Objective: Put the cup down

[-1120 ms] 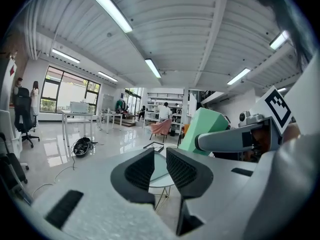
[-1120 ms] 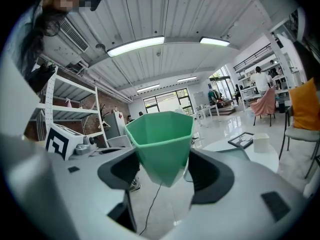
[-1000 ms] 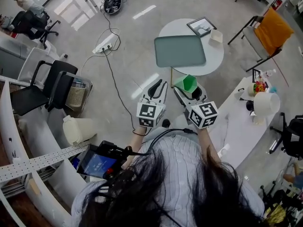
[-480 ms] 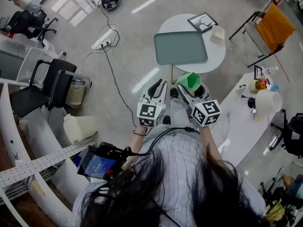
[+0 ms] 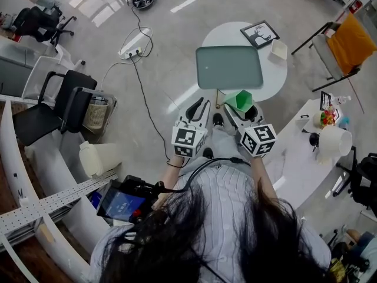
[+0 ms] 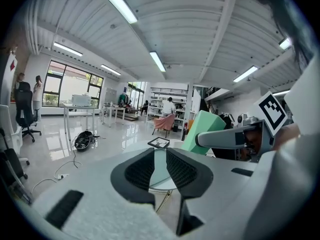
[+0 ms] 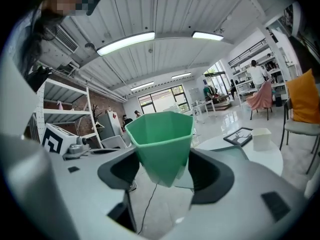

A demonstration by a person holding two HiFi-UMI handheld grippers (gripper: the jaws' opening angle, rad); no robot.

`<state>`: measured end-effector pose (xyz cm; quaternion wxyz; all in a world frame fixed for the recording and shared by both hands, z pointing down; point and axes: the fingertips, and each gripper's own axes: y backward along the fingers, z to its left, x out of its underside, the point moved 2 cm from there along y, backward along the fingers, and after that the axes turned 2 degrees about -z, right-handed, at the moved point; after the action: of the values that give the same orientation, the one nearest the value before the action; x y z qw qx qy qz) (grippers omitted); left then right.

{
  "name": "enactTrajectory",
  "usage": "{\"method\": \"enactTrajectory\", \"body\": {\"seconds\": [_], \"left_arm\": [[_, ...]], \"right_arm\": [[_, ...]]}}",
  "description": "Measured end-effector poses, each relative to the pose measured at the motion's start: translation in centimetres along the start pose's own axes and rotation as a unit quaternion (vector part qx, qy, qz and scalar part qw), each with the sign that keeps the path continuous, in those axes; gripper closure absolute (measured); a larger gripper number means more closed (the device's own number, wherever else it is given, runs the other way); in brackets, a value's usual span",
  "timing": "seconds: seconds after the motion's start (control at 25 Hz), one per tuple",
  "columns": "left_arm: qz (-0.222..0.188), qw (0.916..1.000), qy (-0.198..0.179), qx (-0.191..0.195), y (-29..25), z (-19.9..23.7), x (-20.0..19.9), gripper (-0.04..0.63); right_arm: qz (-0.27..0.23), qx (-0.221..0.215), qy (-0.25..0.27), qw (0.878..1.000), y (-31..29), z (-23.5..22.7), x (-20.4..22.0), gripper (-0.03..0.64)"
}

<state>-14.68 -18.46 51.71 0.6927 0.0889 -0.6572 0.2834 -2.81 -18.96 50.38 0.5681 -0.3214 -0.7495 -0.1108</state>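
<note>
— Gripping the green cup (image 7: 161, 143), your right claw (image 5: 240, 112) has both jaws pressed against the cup's faceted sides, low on the body. The cup stands upright, mouth up, with its rim well above the jaws.
— And my left claw?
— Your left claw (image 6: 160, 168) is clenched on nothing. Its two dark pads are drawn together with only a sliver of gap between them. It rides just to the left of your right claw, level with it and apart from it. From the left claw's own view the cup shows off to its right, in the other claw's grip.
— Where is the cup against the table?
— The cup is off every surface, carried in your right claw. The round white table (image 5: 219, 35) lies ahead of both claws. From your head view the cup sits at the table's near edge, but I can't tell whether it is over the top or just short of it.
— What lies on that table?
— A grey-green tray (image 5: 230, 67) lies flat, straight ahead of the two claws. Past the tray, ahead and to the right of your right claw, lies a black picture frame (image 5: 259, 33). A small white box (image 5: 278, 49) stands near the frame, a little closer to the claw and further right.
— Anything off to the left?
— A black cable (image 5: 147, 114) runs over the floor ahead and left of your left claw, up to a white power strip (image 5: 134, 45).
</note>
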Motion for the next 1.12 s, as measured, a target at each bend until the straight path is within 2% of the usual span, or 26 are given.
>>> {"method": "enactTrajectory", "body": {"seconds": [0.28,0.52,0.72,0.92,1.12], "left_arm": [[0.004,0.9997,0.005,0.022,-6.5,1.0,-1.0,0.517],[0.017,0.9992,0.012,0.034,-11.1,1.7,-1.3,0.517],[0.030,0.9982,0.016,0.050,-14.0,1.6,-0.8,0.517],[0.042,0.9966,0.001,0.070,-16.4,1.2,-0.7,0.517],[0.052,0.9955,0.010,0.079,-18.7,1.5,-0.1,0.517]], "right_arm": [[0.004,-0.005,0.010,1.000,-3.9,-3.8,-2.1,0.300],[0.012,0.005,-0.002,1.000,-6.6,-7.7,-2.6,0.300],[0.021,0.019,-0.021,0.999,-8.1,-11.3,-1.7,0.301],[0.036,0.033,-0.030,0.998,-9.8,-14.4,-0.1,0.300],[0.061,0.044,-0.027,0.997,-11.7,-16.9,2.1,0.301]]}}
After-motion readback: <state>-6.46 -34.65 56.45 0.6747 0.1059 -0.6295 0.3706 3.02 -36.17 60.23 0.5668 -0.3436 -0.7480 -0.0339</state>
